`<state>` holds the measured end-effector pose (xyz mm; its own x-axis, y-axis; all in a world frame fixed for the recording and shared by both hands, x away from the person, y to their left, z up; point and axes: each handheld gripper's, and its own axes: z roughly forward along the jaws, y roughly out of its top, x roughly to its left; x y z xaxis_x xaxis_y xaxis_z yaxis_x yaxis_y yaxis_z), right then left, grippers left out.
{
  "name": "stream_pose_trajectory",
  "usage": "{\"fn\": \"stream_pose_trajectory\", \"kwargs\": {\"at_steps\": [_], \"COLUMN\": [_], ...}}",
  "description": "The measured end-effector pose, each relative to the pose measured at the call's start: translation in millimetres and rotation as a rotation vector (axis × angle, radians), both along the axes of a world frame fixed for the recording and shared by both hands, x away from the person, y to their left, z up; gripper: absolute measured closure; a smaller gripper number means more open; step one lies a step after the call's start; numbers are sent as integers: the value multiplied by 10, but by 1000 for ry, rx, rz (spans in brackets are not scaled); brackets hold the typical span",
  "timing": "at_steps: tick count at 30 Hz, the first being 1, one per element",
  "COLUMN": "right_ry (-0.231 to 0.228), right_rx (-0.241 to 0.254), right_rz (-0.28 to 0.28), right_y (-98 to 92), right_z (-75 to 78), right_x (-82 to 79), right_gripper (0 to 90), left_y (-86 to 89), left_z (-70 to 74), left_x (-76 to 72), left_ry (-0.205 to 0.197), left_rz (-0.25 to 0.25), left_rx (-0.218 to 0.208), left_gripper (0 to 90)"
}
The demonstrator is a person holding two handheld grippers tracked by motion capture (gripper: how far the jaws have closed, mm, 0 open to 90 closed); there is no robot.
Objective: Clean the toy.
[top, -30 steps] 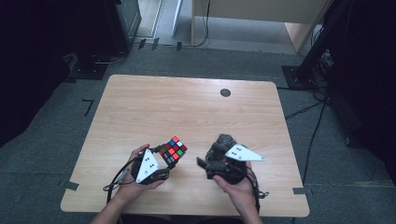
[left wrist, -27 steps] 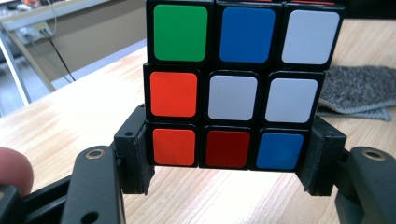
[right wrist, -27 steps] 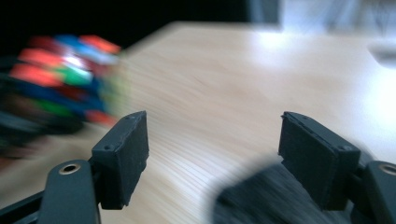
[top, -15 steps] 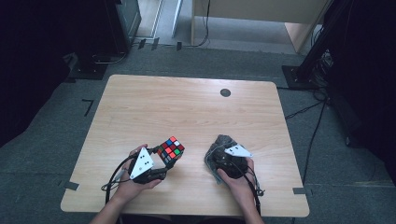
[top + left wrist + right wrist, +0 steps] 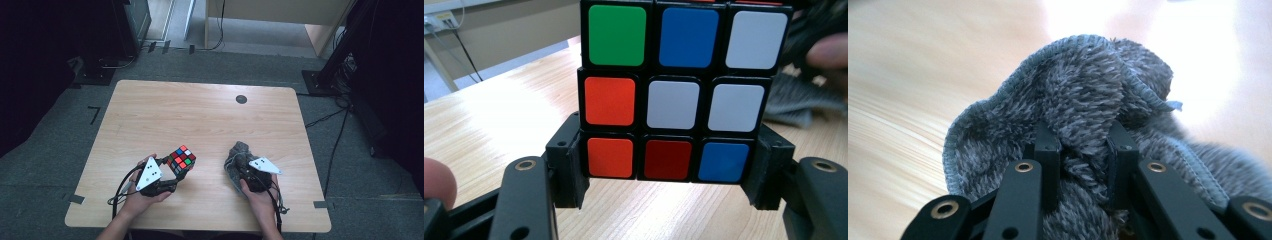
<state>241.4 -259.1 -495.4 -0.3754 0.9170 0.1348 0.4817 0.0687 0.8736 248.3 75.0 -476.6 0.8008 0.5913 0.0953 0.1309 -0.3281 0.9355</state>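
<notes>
A scrambled colour cube is held just above the front of the wooden table, with my left gripper shut on its lowest layer, a pad pressing on each side. A crumpled grey fluffy cloth lies on the table to the cube's right. My right gripper has just been closing and is shut on a bunched fold of that cloth, which bulges up between and beyond its jaws.
A small dark round hole cover sits near the table's far edge. Black stands and cables stand on the grey floor around the table. A light wooden cabinet is behind it.
The right hand has sunk toward the table with the cloth, and its jaws have closed onto the cloth. The left hand and the cube have kept still.
</notes>
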Motion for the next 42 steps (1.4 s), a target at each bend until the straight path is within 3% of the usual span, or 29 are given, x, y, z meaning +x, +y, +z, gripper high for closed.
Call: {"fn": "stream_pose_trajectory", "kwargs": {"at_steps": [2,5,8,11,13,14,16,21,23,27,29,33,35,39,42], "right_ry": [-62,-137,-207,-212,-205,-213,-191,-142,-116,-141,-174,-177,-171,-133,-148], "right_rx": [48,148,148,114,79,73,101,85,102,123,147,113,152,112,164], "right_rz": [53,172,287,368,388,384,379,306,291,271,303,341,328,247,246], "right_y": [72,243,493,700,772,778,734,591,546,512,537,635,587,451,409], "right_z": [190,479,688,738,699,673,648,568,540,590,654,682,653,616,662], "right_x": [-77,-216,-372,-464,-478,-476,-438,-325,-297,-323,-368,-403,-381,-309,-330], "right_gripper": [740,737,733,727,723,724,725,725,725,724,722,721,721,721,717], "left_y": [-33,-132,-238,-298,-315,-314,-299,-293,-290,-279,-284,-267,-254,-213,-238], "left_z": [-15,-49,-68,-47,-23,-20,-13,-7,-12,-4,-7,54,71,76,39], "left_x": [-6,-52,-115,-172,-197,-200,-200,-201,-196,-187,-191,-221,-224,-198,-190], "left_ry": [-3,-28,-39,-46,-48,-47,-35,-39,-39,-37,-38,-46,-53,-46,-47], "left_rz": [-11,-37,-74,-106,-108,-104,-116,-127,-134,-128,-132,-157,-155,-156,-146], "left_rx": [13,74,107,105,108,116,110,112,115,109,112,64,63,49,84], "left_gripper": [340,340,340,340,340,340,340,341,342,341,342,342,342,342,342]}}
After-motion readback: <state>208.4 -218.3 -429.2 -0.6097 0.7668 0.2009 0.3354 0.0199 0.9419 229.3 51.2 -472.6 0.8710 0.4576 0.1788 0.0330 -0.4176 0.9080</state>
